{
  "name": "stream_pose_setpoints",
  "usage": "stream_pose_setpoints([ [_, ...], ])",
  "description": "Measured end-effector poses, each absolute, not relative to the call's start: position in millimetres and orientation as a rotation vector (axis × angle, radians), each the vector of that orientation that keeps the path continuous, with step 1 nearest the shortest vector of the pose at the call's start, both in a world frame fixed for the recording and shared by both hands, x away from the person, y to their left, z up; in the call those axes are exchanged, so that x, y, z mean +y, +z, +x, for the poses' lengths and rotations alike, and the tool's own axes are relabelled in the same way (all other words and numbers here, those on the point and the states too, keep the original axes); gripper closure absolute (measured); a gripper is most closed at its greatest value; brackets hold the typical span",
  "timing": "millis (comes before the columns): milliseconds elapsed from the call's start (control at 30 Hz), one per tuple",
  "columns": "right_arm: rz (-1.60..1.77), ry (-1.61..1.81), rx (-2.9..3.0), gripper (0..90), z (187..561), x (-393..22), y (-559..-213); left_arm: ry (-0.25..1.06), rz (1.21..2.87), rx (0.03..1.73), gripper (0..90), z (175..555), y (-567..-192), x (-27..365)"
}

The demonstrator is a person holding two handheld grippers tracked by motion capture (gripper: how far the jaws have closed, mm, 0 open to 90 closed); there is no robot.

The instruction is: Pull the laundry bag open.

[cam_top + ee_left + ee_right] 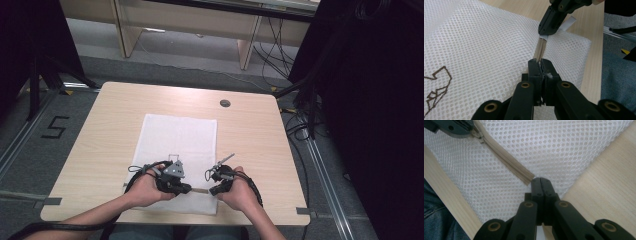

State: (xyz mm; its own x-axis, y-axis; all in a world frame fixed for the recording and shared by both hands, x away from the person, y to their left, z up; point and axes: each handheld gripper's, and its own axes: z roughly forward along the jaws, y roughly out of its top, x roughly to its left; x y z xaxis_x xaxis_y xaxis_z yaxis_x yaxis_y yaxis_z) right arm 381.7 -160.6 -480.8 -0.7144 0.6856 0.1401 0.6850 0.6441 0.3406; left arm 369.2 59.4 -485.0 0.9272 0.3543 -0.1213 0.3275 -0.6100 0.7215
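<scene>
Mesh bag (177, 145) lay flat on counter (250, 140), near edge: light, limp, snag-prone. Left hand-held gripper (540, 65) clamped zipper (506, 161) at slider end; right hand-held gripper (540, 180) pinched bag's corner by zipper end. Best hold: stiff zipper tape, not mesh.

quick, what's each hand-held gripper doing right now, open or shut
Left hand-held gripper: shut on the zipper pull end.
Right hand-held gripper: shut on the mesh bag at the zipper's other end.

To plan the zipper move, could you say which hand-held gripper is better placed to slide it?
Left, probably: the left hand-held gripper is shut on the beige zipper slider, while the right hand-held gripper merely anchors the white mesh bag.
</scene>
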Motion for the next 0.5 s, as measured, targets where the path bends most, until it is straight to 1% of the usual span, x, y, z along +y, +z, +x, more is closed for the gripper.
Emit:
stream_pose_setpoints([
  [500,1.177,0.597,2.847,90.0,382.1,-160.6,-480.9,0.039,2.263,0.502,87.2,368.1,-485.1,62.5],
])
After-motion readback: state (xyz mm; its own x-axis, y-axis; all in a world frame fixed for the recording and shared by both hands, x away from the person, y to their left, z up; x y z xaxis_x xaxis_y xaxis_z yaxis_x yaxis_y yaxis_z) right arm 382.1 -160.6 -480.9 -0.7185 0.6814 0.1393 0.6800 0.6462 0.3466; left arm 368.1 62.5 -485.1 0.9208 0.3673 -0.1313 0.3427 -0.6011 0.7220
